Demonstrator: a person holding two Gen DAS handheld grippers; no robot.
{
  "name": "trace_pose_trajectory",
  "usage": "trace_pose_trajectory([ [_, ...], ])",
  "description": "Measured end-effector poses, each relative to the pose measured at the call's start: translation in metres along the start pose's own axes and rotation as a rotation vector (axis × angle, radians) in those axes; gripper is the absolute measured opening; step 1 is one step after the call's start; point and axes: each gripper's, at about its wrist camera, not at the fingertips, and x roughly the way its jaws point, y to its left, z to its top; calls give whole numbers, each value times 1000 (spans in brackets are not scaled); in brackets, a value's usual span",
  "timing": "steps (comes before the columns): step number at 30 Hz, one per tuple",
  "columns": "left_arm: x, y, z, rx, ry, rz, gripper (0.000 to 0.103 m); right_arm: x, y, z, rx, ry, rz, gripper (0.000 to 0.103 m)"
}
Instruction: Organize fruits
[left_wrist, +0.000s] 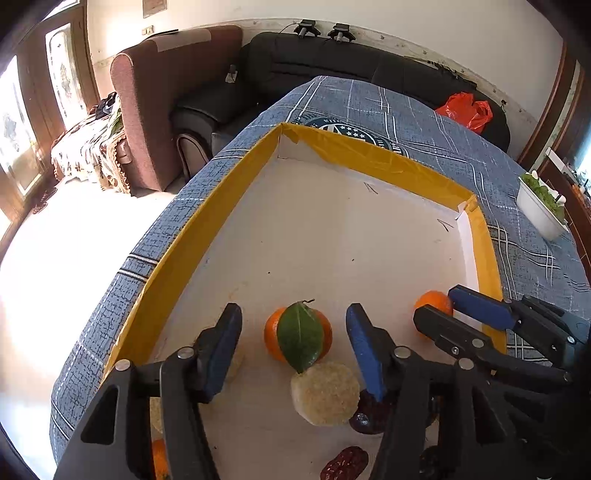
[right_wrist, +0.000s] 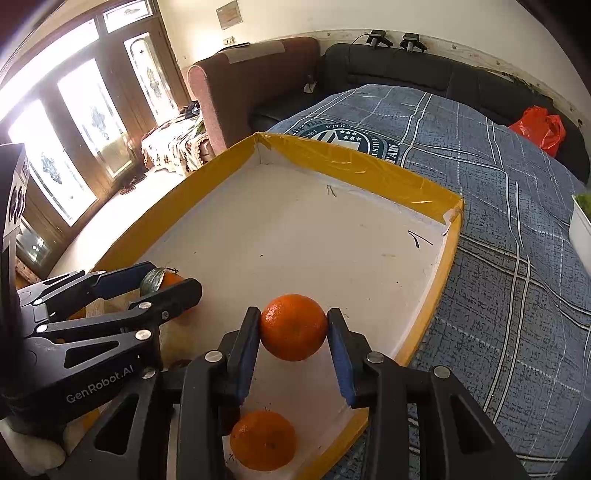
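Orange with a leaf (left_wrist: 297, 334) sits on the white floor of the yellow-rimmed tray (left_wrist: 192, 236), near the tray's near end, between the two blue pads of the left gripper (left_wrist: 293, 336) but touching neither; gap visible on both sides. Left jaws stand apart, nothing clamped. The leaf lies across the fruit's top, its long axis running from the stem end (far side, slightly right) to the pointed tip at the near side, where the tip reaches a round pale cake (left_wrist: 325, 393) lying just in front of the fruit. A dark reddish piece (left_wrist: 345, 467) lies nearer the camera; another dark item (left_wrist: 371, 411) is partly hidden behind the right finger, type not readable.

Right gripper (right_wrist: 293, 328): both blue pads press on the flanks of a plain orange (right_wrist: 293, 326), one pad each side. The fruit is round, so no long axis to note; whether it rests on the tray floor or is lifted off it, I cannot tell from this view. A second plain orange (right_wrist: 263, 439) lies on the tray floor below it, near the tray's near right corner.

The tray rests on a blue checked cloth (right_wrist: 498, 206). From the right wrist view the left gripper appears at left, with the leafed orange beyond its fingers.
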Motion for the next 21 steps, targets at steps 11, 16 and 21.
trace_pose_trajectory([
  [11, -57, 26, -5, -123, -123, -61, 74, -53, -8, 1, 38, -122, -10, 69],
  [16, -100, 33, -18, -154, -227, -43, 78, -78, -12, -14, 57, -153, -11, 73],
  [21, -154, 24, -46, -154, -401, 80, 82, -100, -12, -42, 66, -170, -21, 75],
])
